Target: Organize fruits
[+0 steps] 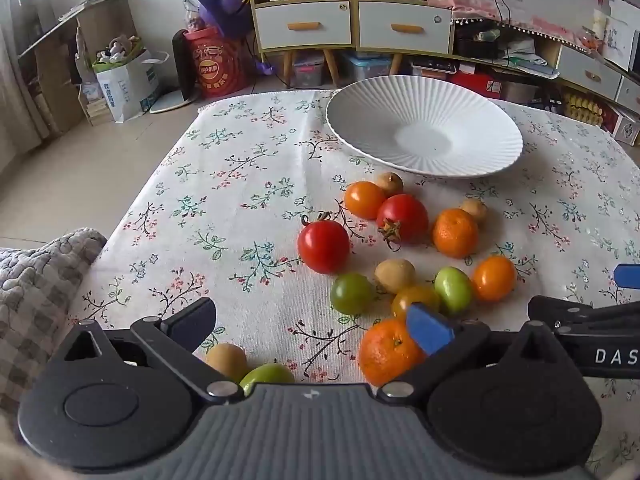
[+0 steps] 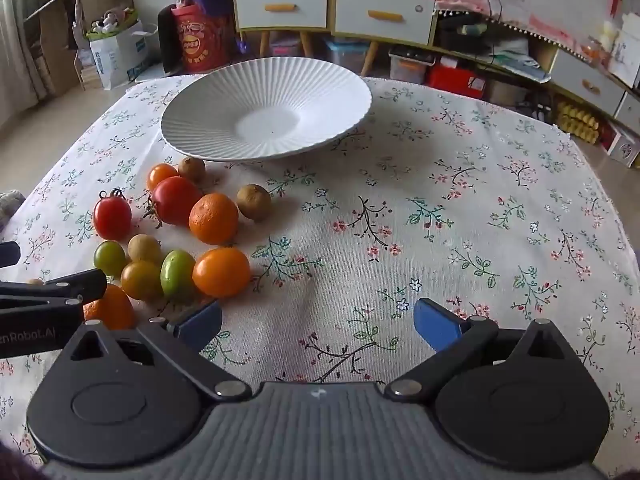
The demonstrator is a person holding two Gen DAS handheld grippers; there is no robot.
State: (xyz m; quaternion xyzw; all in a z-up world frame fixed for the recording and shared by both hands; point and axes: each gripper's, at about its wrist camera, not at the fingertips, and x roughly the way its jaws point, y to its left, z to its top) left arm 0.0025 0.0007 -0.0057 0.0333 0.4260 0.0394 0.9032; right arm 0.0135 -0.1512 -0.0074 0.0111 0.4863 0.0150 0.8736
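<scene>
Both hand-held grippers, left (image 1: 316, 322) and right (image 2: 318, 322), are held wide open and empty above the table (image 2: 460, 216), fruits (image 2: 172, 232) clustered at seven o'clock of the empty white plate (image 2: 192, 120), where neighbours could be knocked rolling.

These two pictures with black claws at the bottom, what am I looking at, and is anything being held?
Each picture comes from a camera mounted on a hand-held gripper, looking forward along its jaws. One shows the left gripper, the other the right gripper. Both stand open and hold nothing. On the floral tablecloth sits an empty white ribbed plate, with loose fruit in front of it: red tomatoes, orange mandarins, small green and brown fruits. In the left view, a mandarin lies close by one blue jaw pad.
</scene>
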